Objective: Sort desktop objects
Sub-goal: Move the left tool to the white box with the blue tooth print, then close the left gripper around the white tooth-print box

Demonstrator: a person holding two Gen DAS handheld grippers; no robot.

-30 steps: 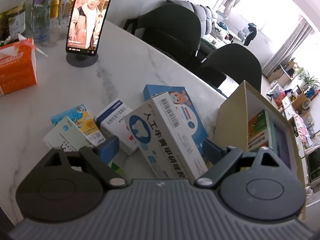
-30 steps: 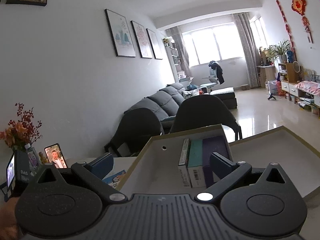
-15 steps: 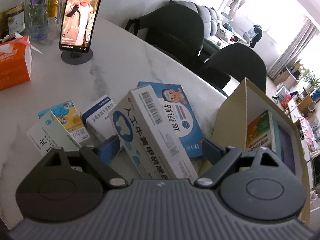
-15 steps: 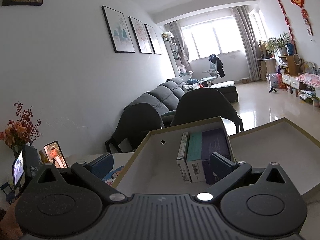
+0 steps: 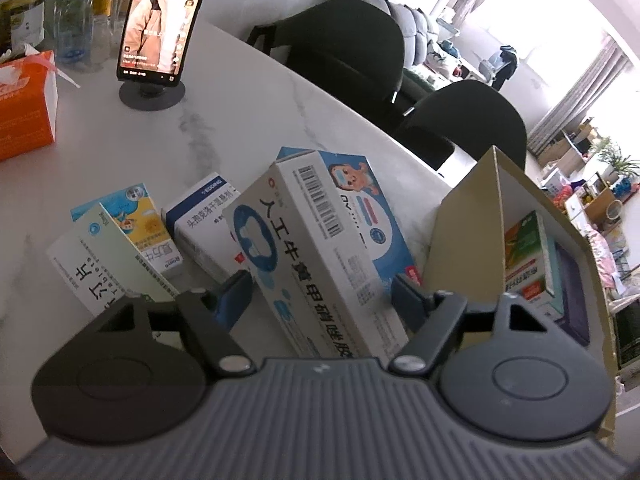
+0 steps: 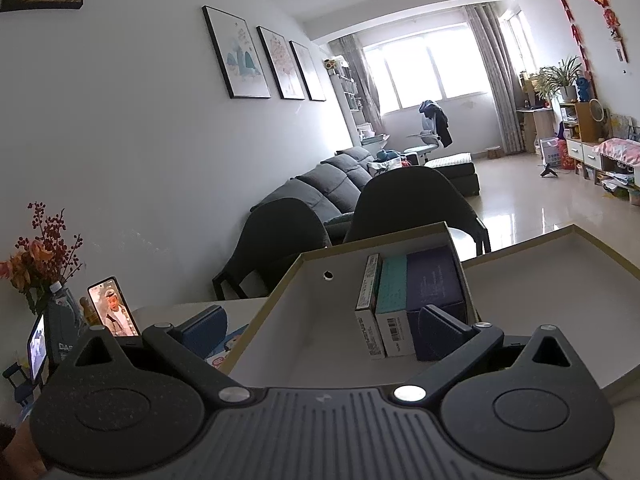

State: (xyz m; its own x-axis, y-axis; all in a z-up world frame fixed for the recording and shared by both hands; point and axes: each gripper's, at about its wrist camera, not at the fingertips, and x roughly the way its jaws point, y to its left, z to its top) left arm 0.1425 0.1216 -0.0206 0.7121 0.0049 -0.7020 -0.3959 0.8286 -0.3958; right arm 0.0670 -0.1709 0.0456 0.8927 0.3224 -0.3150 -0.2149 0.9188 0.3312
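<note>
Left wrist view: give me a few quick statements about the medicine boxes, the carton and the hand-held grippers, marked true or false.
1. The white box with the barcode sits between the left hand-held gripper's fingers. True; its jaws have just been closing.
2. The carton is empty. False: three boxes stand inside it.
3. A phone stands on a round stand with its screen lit. True.
4. The tissue box is blue. False: it is orange.
5. The right hand-held gripper holds a box. False: its jaws are open and empty.
</note>
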